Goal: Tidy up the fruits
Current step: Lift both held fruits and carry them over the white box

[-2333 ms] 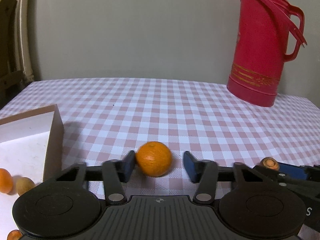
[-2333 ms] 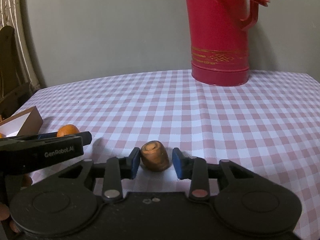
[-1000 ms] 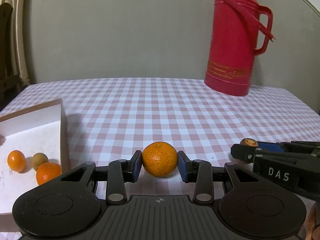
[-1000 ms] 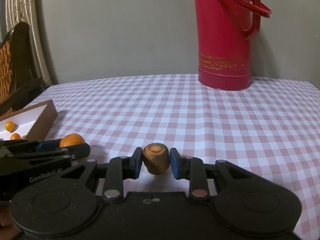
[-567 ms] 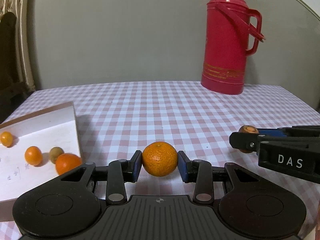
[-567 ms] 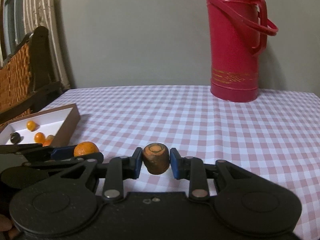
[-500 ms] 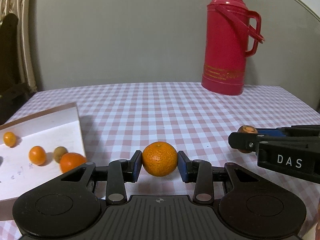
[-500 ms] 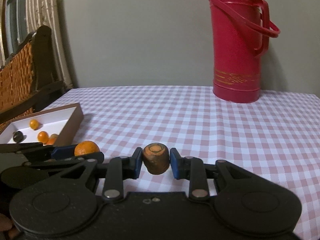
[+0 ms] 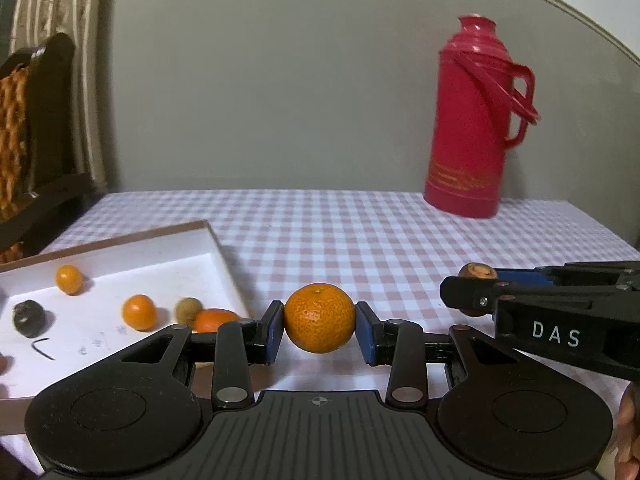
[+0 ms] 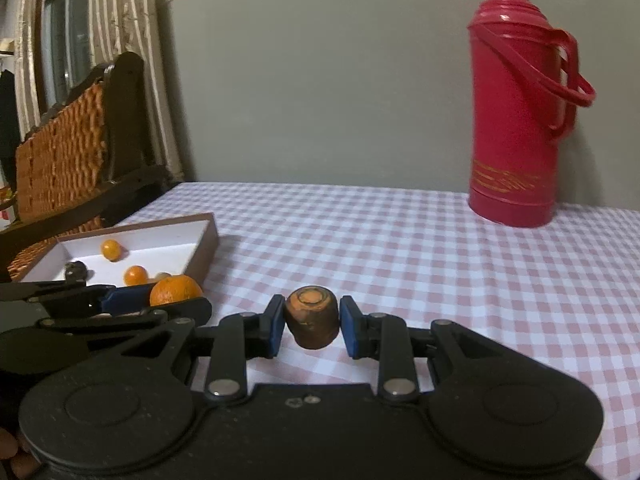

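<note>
Several small fruits already lie in the box (image 9: 120, 248), while the left gripper (image 9: 319, 332) clamps an orange (image 9: 319, 317) and the right gripper (image 10: 312, 326) a brown stub (image 10: 312, 322), both just beside it, undelivered

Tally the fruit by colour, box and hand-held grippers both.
Orange: 4: the mandarin in the left hand-held gripper, and three in the box
Brown: 1: brown fruit in the right hand-held gripper
Tan: 1
Dark: 1
Total: 7
</note>
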`<state>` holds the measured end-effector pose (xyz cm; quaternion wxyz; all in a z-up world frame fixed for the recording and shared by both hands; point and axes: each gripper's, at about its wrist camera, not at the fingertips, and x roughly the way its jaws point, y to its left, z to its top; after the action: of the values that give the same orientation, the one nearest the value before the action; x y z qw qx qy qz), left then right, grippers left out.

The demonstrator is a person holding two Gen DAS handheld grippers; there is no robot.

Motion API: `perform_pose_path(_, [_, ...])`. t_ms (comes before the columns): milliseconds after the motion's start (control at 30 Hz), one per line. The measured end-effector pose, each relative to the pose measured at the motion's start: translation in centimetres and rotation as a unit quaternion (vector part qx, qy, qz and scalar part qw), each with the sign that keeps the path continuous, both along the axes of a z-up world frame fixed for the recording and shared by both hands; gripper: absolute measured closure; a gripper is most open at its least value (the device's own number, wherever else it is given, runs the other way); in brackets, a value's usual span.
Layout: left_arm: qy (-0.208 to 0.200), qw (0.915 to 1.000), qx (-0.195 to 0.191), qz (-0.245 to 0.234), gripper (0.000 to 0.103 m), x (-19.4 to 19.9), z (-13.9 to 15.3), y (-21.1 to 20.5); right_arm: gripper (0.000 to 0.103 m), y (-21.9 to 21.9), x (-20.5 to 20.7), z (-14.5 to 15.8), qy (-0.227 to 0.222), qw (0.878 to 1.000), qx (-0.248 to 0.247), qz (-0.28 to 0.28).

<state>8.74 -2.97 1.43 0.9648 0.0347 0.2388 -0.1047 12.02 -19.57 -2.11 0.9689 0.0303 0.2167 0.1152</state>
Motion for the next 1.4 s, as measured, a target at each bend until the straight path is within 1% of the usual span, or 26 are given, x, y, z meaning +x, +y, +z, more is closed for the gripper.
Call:
perform_pose_path(200, [-0.008, 0.9996, -0.013, 0.025, 0.064, -0.4, 0.7, 2.5, 0.082, 2.3, 0.1, 0.5, -0.007, 1.000, 0.002, 0.026])
perform_pose_path(467, [-0.014, 0.9977, -0.019, 0.064, 0.064, -1.0, 1.0, 5.9, 0.082, 5.3, 0.5, 0.9, -0.016, 0.998, 0.009, 0.062])
perform_pose_path(933, [-0.019, 0.9895, -0.031, 0.140, 0.064, -1.6, 0.6, 12.3, 0.082, 10.8, 1.4, 1.3, -0.023, 0.993, 0.026, 0.115])
perform_pose_path(1200, [-0.022, 0.9849, -0.038, 0.168, 0.064, -1.7, 0.6, 14.9, 0.082, 13.3, 1.8, 1.2, -0.026, 0.990, 0.029, 0.136])
perform_pose_path(1400, [-0.024, 0.9818, -0.038, 0.185, 0.064, -1.7, 0.4, 16.2, 0.082, 14.3, 2.1, 1.2, -0.028, 0.989, 0.034, 0.142])
